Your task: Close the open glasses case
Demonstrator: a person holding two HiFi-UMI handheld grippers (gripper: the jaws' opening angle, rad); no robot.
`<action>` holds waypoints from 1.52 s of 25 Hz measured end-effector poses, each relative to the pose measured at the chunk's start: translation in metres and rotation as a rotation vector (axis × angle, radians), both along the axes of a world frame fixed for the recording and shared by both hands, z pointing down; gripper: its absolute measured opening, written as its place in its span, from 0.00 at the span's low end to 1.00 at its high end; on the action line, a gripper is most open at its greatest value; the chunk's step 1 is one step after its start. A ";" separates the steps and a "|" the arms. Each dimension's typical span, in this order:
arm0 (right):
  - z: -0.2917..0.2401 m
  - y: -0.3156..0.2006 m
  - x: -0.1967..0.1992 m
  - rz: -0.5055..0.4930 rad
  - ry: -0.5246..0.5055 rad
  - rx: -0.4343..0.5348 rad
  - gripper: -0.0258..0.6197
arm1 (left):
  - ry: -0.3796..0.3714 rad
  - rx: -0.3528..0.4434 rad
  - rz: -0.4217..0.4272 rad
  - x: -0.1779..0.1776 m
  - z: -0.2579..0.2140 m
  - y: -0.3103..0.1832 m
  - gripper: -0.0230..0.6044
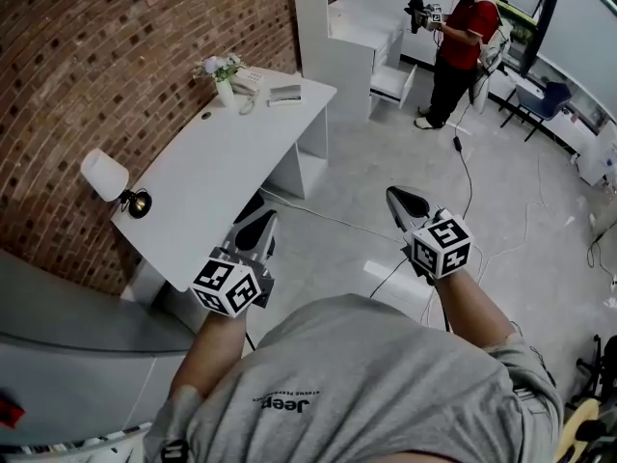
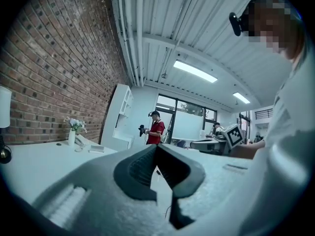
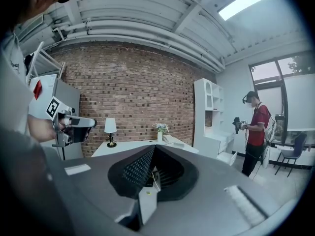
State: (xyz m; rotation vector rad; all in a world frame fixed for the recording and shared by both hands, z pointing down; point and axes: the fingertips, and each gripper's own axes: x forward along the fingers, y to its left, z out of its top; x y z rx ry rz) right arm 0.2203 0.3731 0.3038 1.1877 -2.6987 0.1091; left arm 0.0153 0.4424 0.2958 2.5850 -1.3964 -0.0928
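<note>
A small flat grey object (image 1: pixel 285 93), possibly the glasses case, lies at the far end of the white desk (image 1: pixel 217 167); it is too small to tell whether it is open. It also shows as a low flat shape (image 2: pixel 97 149) in the left gripper view. My left gripper (image 1: pixel 258 222) hangs over the floor just off the desk's near corner, jaws shut and nothing between them (image 2: pixel 156 147). Further right, my right gripper (image 1: pixel 400 199) is held above the bare floor, also shut and empty (image 3: pixel 153 150). Both are well short of that object.
On the desk stand a white lamp (image 1: pixel 104 177) and a vase of flowers (image 1: pixel 224 75). A brick wall (image 1: pixel 116 56) runs behind it. Beyond are a white shelf unit (image 1: pixel 342 27), a person in a red shirt (image 1: pixel 465 37) and cables on the floor (image 1: pixel 465 177).
</note>
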 end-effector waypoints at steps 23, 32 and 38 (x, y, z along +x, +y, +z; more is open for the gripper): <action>0.018 -0.179 -0.054 0.069 -0.006 0.006 0.05 | 0.011 -0.009 0.134 -0.048 0.029 -0.209 0.03; 0.007 -0.310 -0.130 0.110 -0.024 -0.007 0.05 | 0.013 -0.028 0.223 -0.118 0.018 -0.350 0.03; 0.014 -0.363 -0.145 0.125 -0.007 -0.037 0.05 | 0.032 -0.053 0.230 -0.143 0.024 -0.405 0.03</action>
